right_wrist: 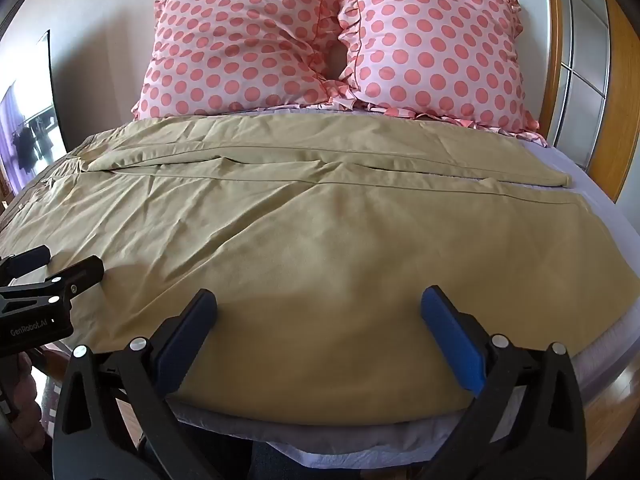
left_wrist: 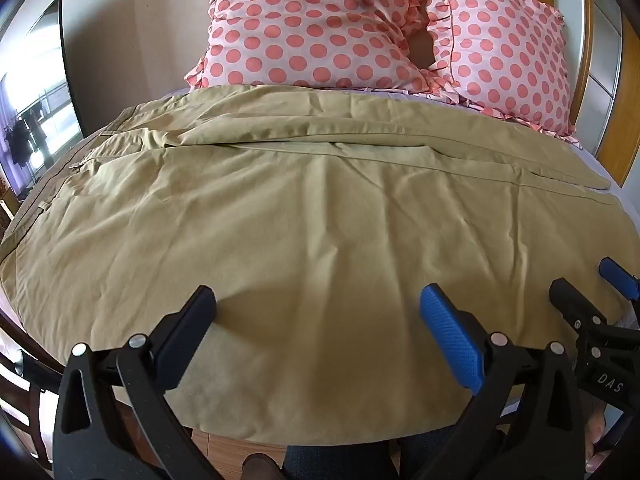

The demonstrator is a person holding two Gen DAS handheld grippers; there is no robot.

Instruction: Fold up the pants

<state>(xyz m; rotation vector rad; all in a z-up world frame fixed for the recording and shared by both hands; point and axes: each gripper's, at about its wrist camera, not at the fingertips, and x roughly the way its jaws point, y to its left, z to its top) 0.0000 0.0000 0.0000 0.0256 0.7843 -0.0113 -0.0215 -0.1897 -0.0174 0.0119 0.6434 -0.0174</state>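
Tan pants (left_wrist: pixel 304 216) lie spread flat across the bed, waistband at the left, legs running to the right; they also show in the right wrist view (right_wrist: pixel 320 232). My left gripper (left_wrist: pixel 318 300) is open and empty, hovering over the near leg close to the bed's front edge. My right gripper (right_wrist: pixel 319 300) is open and empty, over the same near edge further right. The right gripper also shows at the right edge of the left wrist view (left_wrist: pixel 584 292), and the left gripper at the left edge of the right wrist view (right_wrist: pixel 64 264).
Two pink polka-dot pillows (left_wrist: pixel 320 20) (right_wrist: pixel 432 44) lean at the head of the bed. A lilac sheet (right_wrist: pixel 560 160) covers the mattress. A wooden headboard frame (right_wrist: pixel 624 80) stands at the right. A dark screen (left_wrist: pixel 36 92) is at the left wall.
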